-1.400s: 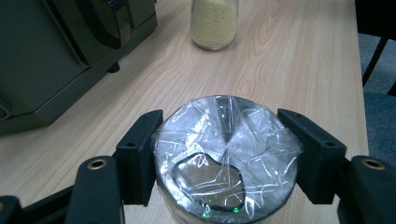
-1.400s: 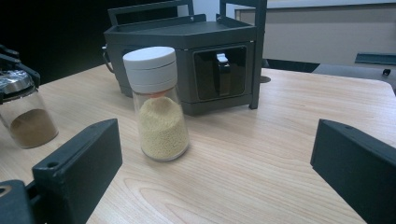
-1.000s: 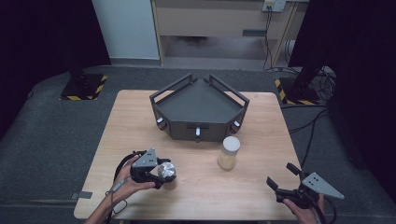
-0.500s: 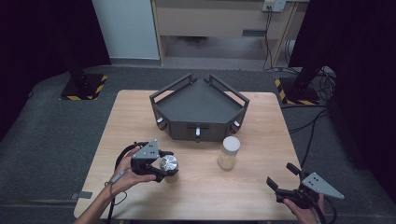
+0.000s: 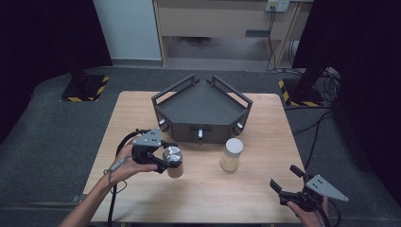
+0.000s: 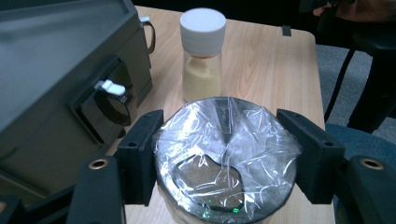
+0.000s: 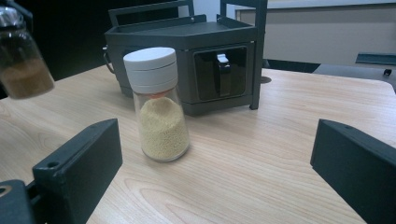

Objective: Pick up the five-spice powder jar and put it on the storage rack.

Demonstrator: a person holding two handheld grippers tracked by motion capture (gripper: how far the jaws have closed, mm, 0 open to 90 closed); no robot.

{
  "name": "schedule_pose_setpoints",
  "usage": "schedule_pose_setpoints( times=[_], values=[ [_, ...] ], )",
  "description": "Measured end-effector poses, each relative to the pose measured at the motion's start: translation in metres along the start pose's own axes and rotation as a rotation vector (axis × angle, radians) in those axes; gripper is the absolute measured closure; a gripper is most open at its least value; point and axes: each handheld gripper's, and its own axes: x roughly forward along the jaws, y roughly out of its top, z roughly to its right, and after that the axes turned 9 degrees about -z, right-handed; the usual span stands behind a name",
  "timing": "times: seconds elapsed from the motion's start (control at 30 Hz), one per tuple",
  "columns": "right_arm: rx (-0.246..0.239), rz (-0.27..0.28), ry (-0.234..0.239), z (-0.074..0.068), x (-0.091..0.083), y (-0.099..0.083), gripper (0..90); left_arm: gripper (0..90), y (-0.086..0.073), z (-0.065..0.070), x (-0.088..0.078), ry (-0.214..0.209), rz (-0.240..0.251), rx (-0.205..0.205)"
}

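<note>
My left gripper (image 5: 171, 157) is shut on a glass jar (image 5: 174, 162) with a film-covered silver top (image 6: 226, 154) and brown powder inside, held above the table at its left front. The same jar (image 7: 21, 58) hangs off the table at the left edge of the right gripper view. A second jar with a white lid (image 5: 232, 154) and yellow grains stands upright on the table, right of the held jar and in front of the dark rack (image 5: 203, 111). My right gripper (image 5: 292, 182) is open at the table's front right corner, its jaws wide apart and pointing toward the white-lidded jar (image 7: 158, 105).
The dark three-sided rack (image 7: 187, 60) stands at the back centre of the wooden table (image 5: 137, 111), with round holders on its faces (image 6: 109, 105). Around the table lies grey carpet, with stands and cables at the back right (image 5: 312, 85).
My left gripper has lifted the brown-powder jar off the table and carried it up and a little toward the rack. The right gripper and the white-lidded jar have stayed put.
</note>
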Motion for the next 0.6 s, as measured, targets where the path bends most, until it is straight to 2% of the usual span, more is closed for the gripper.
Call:
schedule_pose_setpoints(
  times=[0.27, 0.6],
  values=[
    [-0.002, 0.001, -0.001, 0.000, 0.000, 0.000, 2.7, 33.4, 0.032, -0.020, -0.015, 0.005, -0.018, 0.023],
    [0.016, 0.001, 0.005, 0.003, 0.002, -0.001, 2.7, 33.4, 0.063, -0.039, -0.020, 0.006, -0.024, 0.045]
  ],
)
